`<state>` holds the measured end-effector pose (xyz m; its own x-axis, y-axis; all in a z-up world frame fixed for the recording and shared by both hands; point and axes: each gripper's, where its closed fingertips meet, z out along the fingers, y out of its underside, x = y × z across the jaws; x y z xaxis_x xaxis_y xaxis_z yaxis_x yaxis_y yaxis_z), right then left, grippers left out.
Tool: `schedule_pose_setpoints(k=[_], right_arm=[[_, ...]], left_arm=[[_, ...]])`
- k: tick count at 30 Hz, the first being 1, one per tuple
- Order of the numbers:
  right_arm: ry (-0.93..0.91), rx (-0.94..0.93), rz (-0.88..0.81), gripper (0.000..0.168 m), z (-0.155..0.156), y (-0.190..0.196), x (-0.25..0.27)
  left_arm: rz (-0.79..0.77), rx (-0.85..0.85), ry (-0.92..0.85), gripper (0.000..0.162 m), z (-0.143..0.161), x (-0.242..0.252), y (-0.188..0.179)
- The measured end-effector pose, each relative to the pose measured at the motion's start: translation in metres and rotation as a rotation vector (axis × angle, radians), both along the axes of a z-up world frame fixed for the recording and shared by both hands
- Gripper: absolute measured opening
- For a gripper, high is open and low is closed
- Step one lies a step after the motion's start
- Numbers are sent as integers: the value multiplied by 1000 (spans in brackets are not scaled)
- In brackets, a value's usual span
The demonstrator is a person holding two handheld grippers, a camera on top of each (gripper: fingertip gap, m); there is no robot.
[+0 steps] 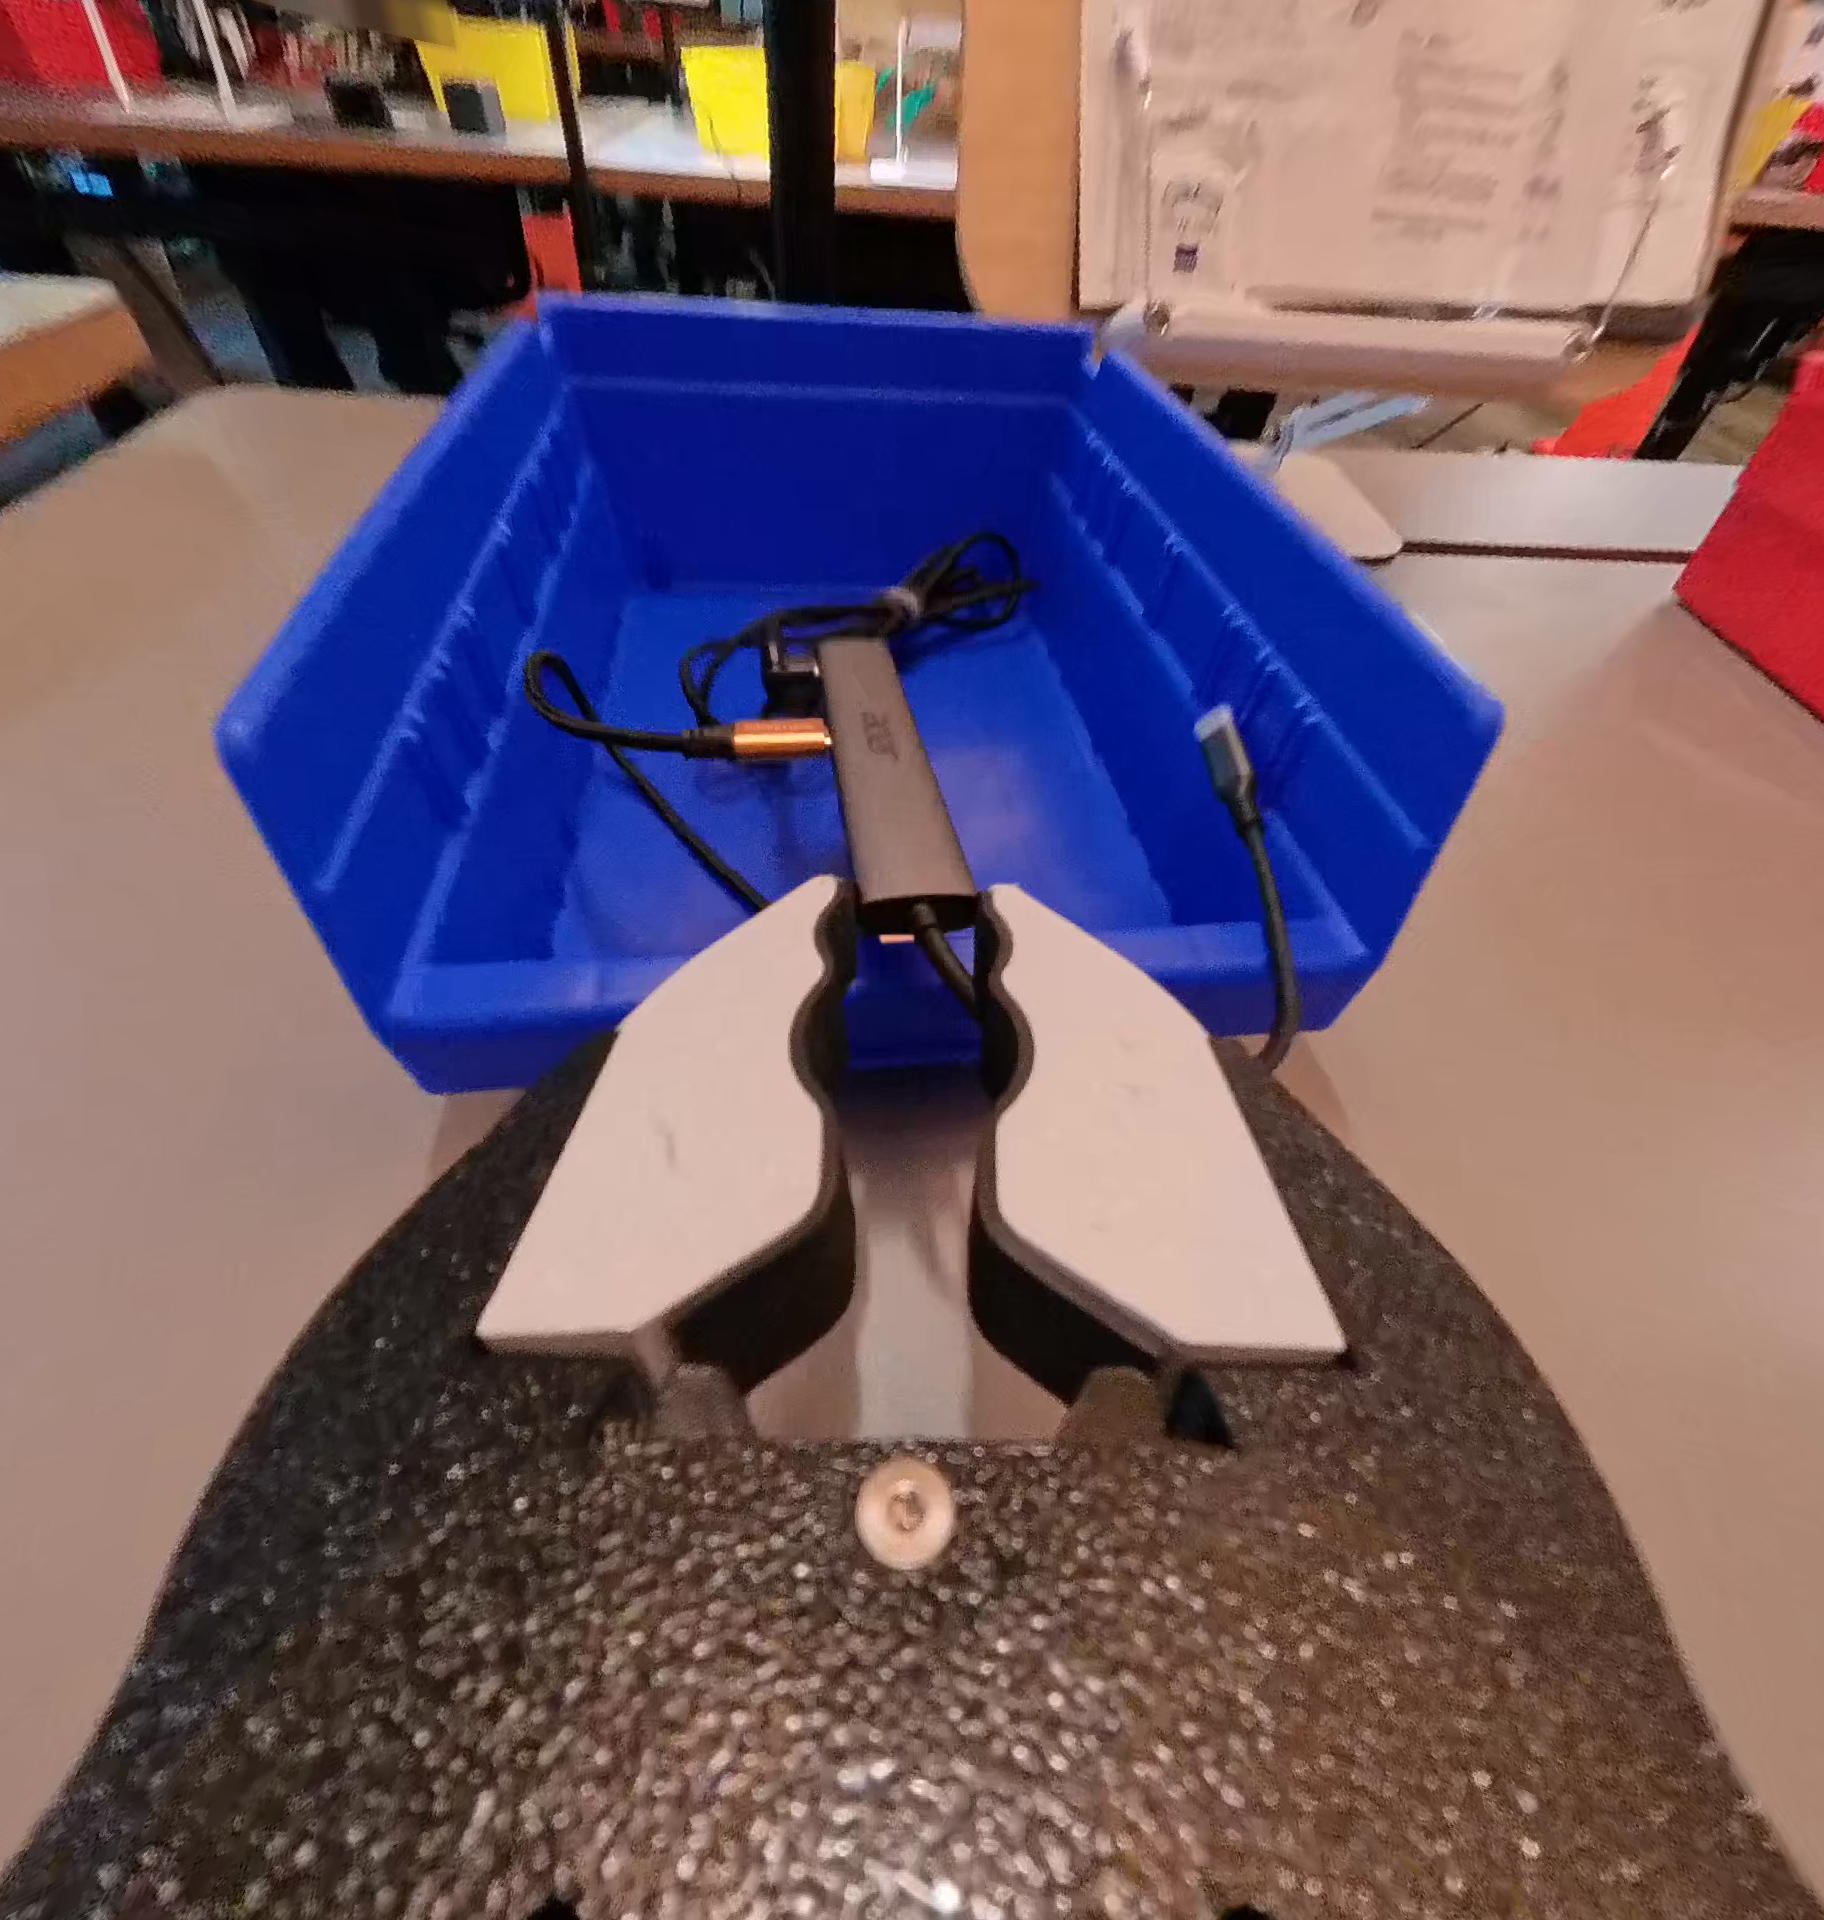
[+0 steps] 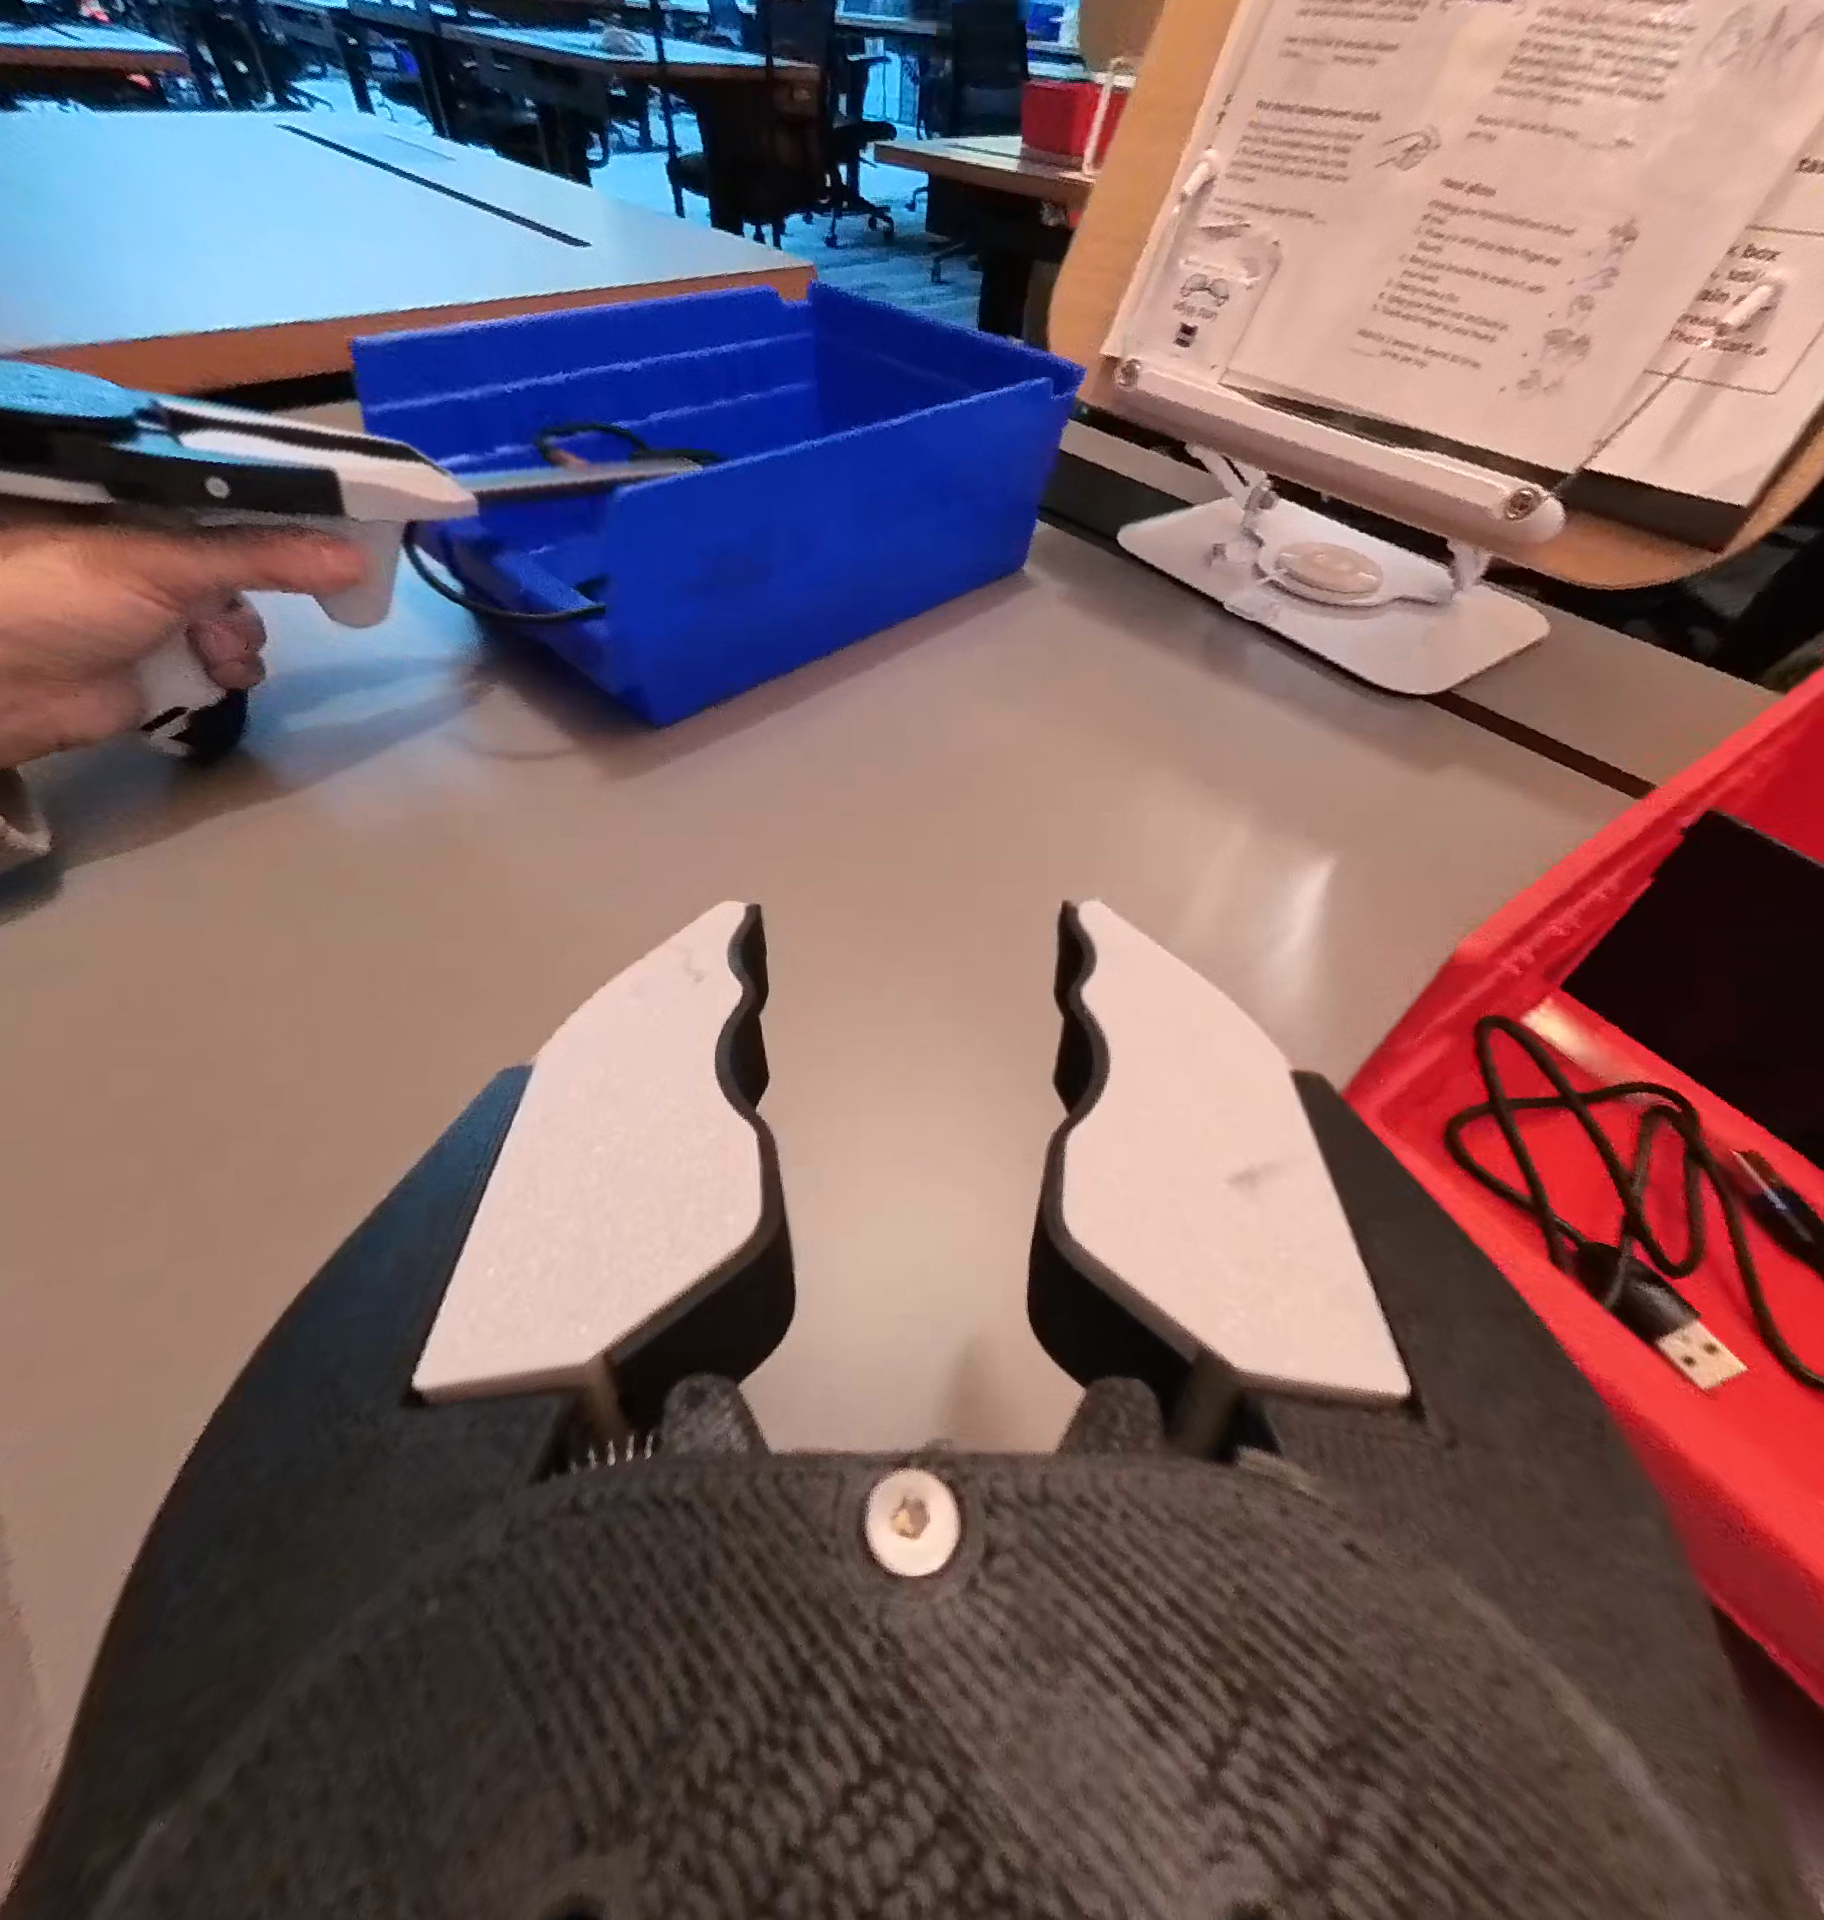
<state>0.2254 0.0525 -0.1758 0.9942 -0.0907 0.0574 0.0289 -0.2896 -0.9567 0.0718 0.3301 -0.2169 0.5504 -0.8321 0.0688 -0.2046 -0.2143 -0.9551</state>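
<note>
My left gripper (image 1: pixel 913 902) is shut on the near end of a long grey hub (image 1: pixel 887 774) and holds it above the blue bin (image 1: pixel 1334 665). The hub's short cable with a grey plug (image 1: pixel 1230 753) hangs over the bin's front wall. A black cable with a copper plug (image 1: pixel 778 740) lies coiled in the bin. In the right wrist view the left gripper (image 2: pixel 451 497), held by a hand (image 2: pixel 77 634), points the hub (image 2: pixel 575 475) over the blue bin (image 2: pixel 825 540). My right gripper (image 2: pixel 913 935) is open and empty above the grey table (image 2: pixel 887 790).
A red bin (image 2: pixel 1510 1153) at the right holds a black cable (image 2: pixel 1614 1174) with a USB plug and a dark flat box (image 2: pixel 1760 997). A white stand with printed sheets (image 2: pixel 1407 312) sits behind the bins. Other tables and chairs stand farther back.
</note>
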Motion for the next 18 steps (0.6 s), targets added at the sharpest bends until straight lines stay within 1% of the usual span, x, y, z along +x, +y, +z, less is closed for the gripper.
schedule_pose_setpoints(k=[1, 4, 6, 8, 10, 12, 14, 16, 18], right_arm=[[-2, 6, 18, 54, 1, 3, -6], [-13, 13, 72, 54, 4, 14, -23], [-13, 33, 107, 54, 9, 21, -34], [15, 76, 142, 55, 17, 29, -46], [81, 168, 182, 55, 33, 38, -60], [173, 298, 225, 54, 54, 47, -72], [266, 376, 274, 55, 69, 57, -82], [346, 406, 332, 60, 82, 63, -92], [408, 460, 398, 62, 99, 63, -101]], left_arm=[[-5, 25, -18, 21, 6, -3, -1], [-36, 127, -71, 21, 34, -11, -6], [-72, 216, -60, 21, 53, -13, -14], [-93, 334, -25, 21, 72, -15, -24], [-114, 497, 18, 21, 93, -15, -39], [-139, 662, 22, 21, 119, -15, -60], [-169, 789, -22, 20, 146, -18, -85], [-231, 913, -96, 21, 173, -22, -115], [-300, 966, -208, 21, 199, -31, -145]])
